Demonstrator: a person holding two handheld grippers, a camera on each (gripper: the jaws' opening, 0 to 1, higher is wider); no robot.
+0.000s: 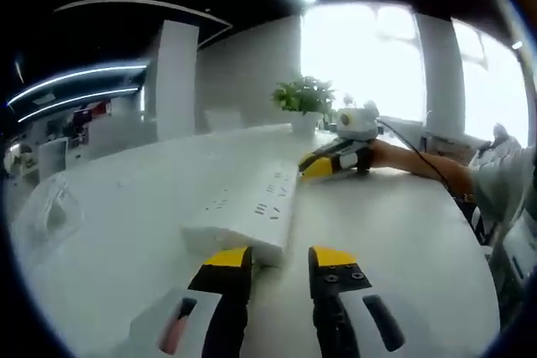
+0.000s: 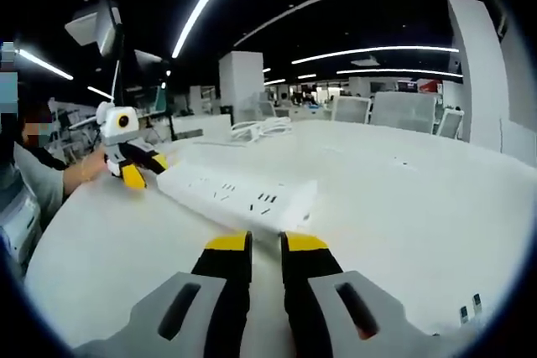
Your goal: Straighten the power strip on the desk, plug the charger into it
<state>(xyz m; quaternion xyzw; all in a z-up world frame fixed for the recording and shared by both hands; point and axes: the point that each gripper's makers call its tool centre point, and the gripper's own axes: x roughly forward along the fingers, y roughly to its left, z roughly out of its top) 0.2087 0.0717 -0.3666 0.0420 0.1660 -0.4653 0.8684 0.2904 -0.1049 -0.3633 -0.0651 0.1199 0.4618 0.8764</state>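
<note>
In the left gripper view, the white power strip [image 1: 248, 210] lay flat on the white counter [image 1: 403, 232], its long axis running away from the camera and slanting a little toward the right. Its near end sat just beyond the left gripper [image 1: 281, 259], whose yellow-tipped jaws stood apart with bare counter between them, holding nothing; the left jaw tip was close against the strip's near end, though contact could not be judged. The sockets faced up. At the strip's far end the right gripper [image 1: 312, 166] came in from the right with a person's hand [image 1: 388, 155] behind it; its yellow tips were at that end of the strip, and whether they were clenched on it could not be told. Beyond the strip stood a potted plant [image 1: 305, 101] in a white pot, with green leaves filling it.

In the right gripper view, the power strip [image 2: 237, 193] lay across the counter [image 2: 403, 199], its long axis running from near the right gripper [image 2: 266, 243] away to the left. That gripper's jaws were nearly together with only a thin gap, gripping nothing, just short of the strip's near end. At the strip's far end sat the left gripper [image 2: 134, 175]. Past the strip, a coil of white cable [image 2: 261, 129] rested on the counter.
</note>
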